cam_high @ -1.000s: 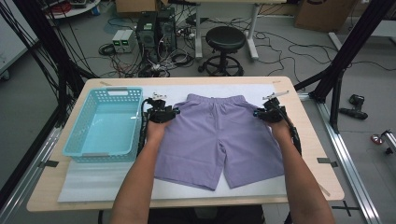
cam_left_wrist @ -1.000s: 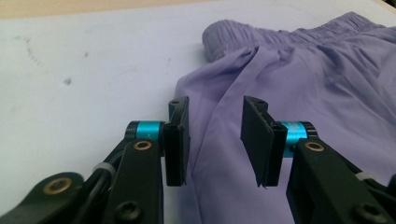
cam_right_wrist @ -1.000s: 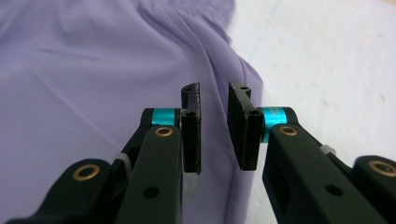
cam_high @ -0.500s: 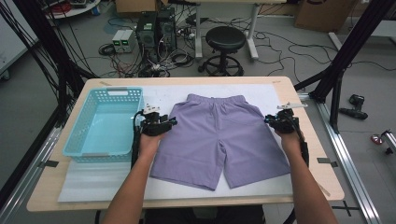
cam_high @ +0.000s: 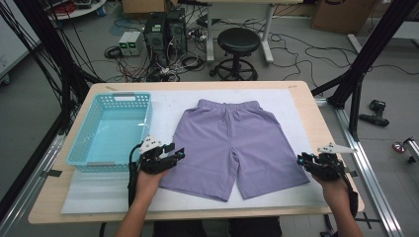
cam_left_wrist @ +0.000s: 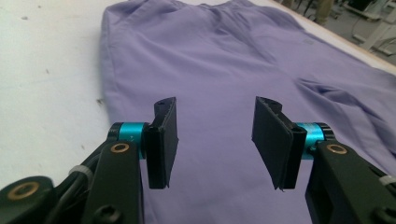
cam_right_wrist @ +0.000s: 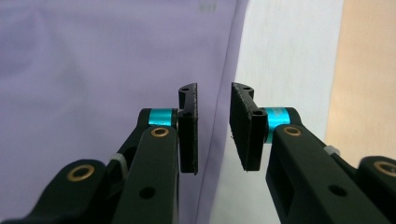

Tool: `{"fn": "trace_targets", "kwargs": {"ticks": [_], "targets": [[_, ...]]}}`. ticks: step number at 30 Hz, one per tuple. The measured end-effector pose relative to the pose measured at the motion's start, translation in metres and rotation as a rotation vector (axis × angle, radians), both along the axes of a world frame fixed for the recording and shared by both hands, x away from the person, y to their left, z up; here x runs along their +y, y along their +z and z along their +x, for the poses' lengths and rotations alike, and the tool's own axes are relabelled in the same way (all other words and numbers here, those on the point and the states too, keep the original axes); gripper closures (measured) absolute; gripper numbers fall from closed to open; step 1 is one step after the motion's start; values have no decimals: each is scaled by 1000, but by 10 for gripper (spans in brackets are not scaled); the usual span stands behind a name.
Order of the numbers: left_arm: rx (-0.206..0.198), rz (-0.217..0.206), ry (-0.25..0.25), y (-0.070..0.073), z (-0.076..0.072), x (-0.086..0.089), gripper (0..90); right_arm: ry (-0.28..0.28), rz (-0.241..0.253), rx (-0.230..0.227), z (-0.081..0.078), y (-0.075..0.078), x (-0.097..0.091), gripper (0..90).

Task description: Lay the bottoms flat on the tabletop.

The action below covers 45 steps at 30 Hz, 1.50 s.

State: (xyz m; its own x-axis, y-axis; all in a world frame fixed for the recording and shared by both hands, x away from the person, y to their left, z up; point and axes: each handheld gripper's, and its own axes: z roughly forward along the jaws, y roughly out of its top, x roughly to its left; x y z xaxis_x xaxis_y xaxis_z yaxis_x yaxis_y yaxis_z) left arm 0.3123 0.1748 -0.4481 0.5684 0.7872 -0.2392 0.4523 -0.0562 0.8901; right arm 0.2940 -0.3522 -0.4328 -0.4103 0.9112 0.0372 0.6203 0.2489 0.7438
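Left gripper (cam_high: 173, 155) sat at the left leg of the purple shorts (cam_high: 232, 143), jaws apart and just been opening, only flat fabric under them, nothing pinched. Right gripper (cam_high: 302, 161) hung over the right leg's outer hem, jaws a narrow gap, also just been opening a bit, seam running below them. Shorts lay spread flat on the white mat (cam_high: 296, 106), beside the blue basket (cam_high: 84, 153)

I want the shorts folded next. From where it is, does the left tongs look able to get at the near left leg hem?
Probably yes. The left tongs sit open at the left edge of the purple shorts, jaws just opening with nothing between them. Nothing lies over that leg; the blue basket stands off to the side.
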Motion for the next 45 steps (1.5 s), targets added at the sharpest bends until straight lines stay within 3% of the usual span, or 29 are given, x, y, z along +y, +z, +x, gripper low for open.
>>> {"fn": "trace_targets", "kwargs": {"ticks": [4, 5, 6, 7, 10, 12, 14, 18, 21, 23, 25, 30, 32, 34, 35, 37, 42, 45], "targets": [[-11, -4, 1, 1, -16, 3, 497, -5, -10, 67, -14, -13, -4, 729], [-13, -8, 1, 2, -18, 4, 495, -13, -31, 79, -16, -17, -4, 771], [-14, -2, 0, 2, -21, 5, 496, -21, -41, 54, -19, -18, -6, 868], [-16, -5, 3, 2, -23, 6, 495, -40, -49, 51, -21, -18, -8, 892], [-17, 6, 0, 2, -29, 9, 495, -51, -70, 53, -23, -16, -7, 876], [-20, 17, -9, 1, -32, 11, 494, -22, -47, 9, -26, -13, -1, 692], [-18, 18, -10, 1, -34, 14, 491, 36, -2, -30, -26, -8, 11, 627], [-7, 32, -7, -1, -39, 19, 492, 169, 45, -79, -25, -3, 50, 613], [34, 70, 4, -6, -41, 22, 510, 258, 75, -85, -25, -2, 77, 631], [63, 102, 24, -10, -42, 24, 541, 309, 91, -80, -25, -3, 92, 649], [84, 105, 46, -11, -43, 26, 558, 350, 93, -63, -24, -5, 103, 680], [157, 177, 16, -14, -46, 23, 653, 485, 85, 9, -27, -14, 128, 702], [143, 193, 15, -14, -48, 22, 693, 513, 54, 32, -30, -18, 134, 725], [137, 210, 21, -15, -50, 24, 829, 535, 30, 60, -31, -23, 138, 759], [141, 207, 13, -15, -51, 25, 875, 537, 11, 41, -32, -24, 139, 795], [145, 218, -1, -13, -54, 25, 890, 558, 2, 54, -32, -23, 139, 899], [167, 214, -25, -11, -60, 29, 892, 622, 7, 78, -37, -22, 137, 900], [168, 195, -32, -10, -61, 31, 886, 632, 12, 94, -37, -21, 137, 900]]}}
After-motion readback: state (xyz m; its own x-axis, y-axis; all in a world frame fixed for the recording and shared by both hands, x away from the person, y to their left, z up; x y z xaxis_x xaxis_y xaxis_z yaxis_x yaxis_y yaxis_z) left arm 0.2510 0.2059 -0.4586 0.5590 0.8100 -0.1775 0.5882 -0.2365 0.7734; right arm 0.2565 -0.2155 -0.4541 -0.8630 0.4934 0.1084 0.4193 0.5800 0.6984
